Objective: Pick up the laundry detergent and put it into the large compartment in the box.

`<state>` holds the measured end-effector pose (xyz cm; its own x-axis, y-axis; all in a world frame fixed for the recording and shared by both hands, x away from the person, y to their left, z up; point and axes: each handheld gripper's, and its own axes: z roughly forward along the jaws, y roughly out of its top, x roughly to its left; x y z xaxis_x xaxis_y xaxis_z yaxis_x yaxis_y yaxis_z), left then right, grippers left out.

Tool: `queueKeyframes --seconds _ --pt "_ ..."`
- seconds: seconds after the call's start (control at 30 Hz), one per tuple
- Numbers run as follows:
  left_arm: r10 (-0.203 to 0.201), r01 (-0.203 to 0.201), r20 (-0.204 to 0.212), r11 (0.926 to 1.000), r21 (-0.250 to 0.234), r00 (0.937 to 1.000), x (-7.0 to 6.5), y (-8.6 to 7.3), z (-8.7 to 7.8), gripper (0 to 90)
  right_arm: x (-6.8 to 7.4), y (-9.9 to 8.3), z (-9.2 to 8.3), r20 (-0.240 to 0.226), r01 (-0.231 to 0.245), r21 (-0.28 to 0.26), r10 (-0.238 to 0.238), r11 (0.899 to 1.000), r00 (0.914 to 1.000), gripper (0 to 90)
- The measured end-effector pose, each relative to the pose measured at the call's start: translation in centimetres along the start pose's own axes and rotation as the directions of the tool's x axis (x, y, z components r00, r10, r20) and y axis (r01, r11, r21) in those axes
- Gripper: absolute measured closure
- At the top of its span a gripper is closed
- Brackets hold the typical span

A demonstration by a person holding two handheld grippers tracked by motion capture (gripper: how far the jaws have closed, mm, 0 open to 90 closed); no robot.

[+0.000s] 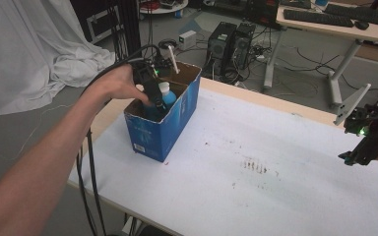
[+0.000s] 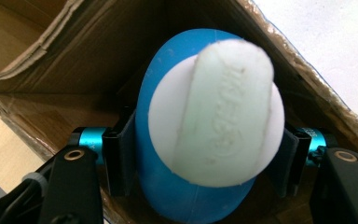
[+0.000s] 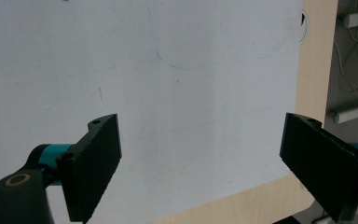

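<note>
Your left hand (image 1: 115, 83) reaches into the blue box (image 1: 177, 118), its left gripper (image 2: 200, 163) clamped on a blue bottle (image 2: 168, 196), seemingly upright, base hidden. Your right gripper (image 3: 200, 163) hovers spread wide over the white sheet (image 3: 168, 56).

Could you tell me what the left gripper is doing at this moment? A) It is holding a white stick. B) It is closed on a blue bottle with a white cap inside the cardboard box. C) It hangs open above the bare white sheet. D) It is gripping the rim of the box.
B: in the left gripper view the fingers press both sides of the blue bottle inside the cardboard box; the left gripper reaches into it.
</note>
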<state>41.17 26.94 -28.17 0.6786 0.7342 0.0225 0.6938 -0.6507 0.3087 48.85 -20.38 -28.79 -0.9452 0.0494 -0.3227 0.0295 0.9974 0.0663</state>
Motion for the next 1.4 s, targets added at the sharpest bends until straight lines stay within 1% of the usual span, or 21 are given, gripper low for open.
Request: queueKeyframes --seconds 0.33,0.53,0.67,0.77,0.83,0.97,1.07,1.23,1.27,1.4 --pt "-0.006 0.006 0.005 1.0000 -0.005 1.0000 0.2 -0.2 0.0 36.9 0.1 0.0 0.3 -0.004 0.001 0.001 -0.001 1.000 1.0000 11.7" --pt "-0.006 0.006 0.007 1.0000 -0.005 1.0000 0.2 -0.2 0.0 36.7 0.1 0.0 0.2 -0.005 0.000 -0.003 0.000 1.000 1.0000 11.7" --pt "-0.012 0.012 0.011 0.9999 -0.005 0.9999 0.2 -0.2 0.0 36.5 0.2 -0.1 0.2 -0.004 -0.002 -0.002 0.002 1.000 1.0000 11.7" --pt "-0.015 0.015 0.014 0.9997 -0.017 0.9998 0.2 -0.2 -0.1 35.9 0.2 -0.1 0.2 -0.004 -0.002 -0.001 0.002 1.000 1.0000 11.7" --pt "-0.012 0.012 0.015 0.9997 -0.022 0.9998 0.3 -0.2 -0.2 35.3 0.2 -0.1 0.2 -0.005 -0.002 0.001 0.002 1.000 1.0000 11.7" --pt "-0.016 0.016 0.002 0.9997 -0.018 0.9999 0.3 -0.1 -0.4 31.3 0.2 0.1 0.3 -0.006 0.002 0.001 -0.002 1.000 1.0000 11.7" --pt "-0.013 0.013 0.003 0.9998 -0.014 0.9999 0.4 -0.1 -0.5 31.2 0.3 0.2 0.3 -0.008 0.006 0.003 -0.006 1.000 1.0000 11.7" --pt "-0.015 0.015 -0.001 0.9998 -0.010 0.9999 0.3 0.0 -0.6 27.9 0.2 0.2 0.3 -0.008 0.007 0.002 -0.007 1.000 0.9999 11.7" --pt "-0.017 0.017 -0.006 0.9997 -0.019 0.9998 0.3 0.1 -1.0 27.8 0.3 0.1 0.3 -0.010 0.001 0.004 -0.001 1.000 0.9999 11.8" --pt "-0.014 0.014 -0.022 0.9995 -0.027 0.9997 0.1 0.5 -2.0 26.4 0.3 0.2 0.3 -0.009 0.004 0.004 -0.004 1.000 0.9999 11.7"
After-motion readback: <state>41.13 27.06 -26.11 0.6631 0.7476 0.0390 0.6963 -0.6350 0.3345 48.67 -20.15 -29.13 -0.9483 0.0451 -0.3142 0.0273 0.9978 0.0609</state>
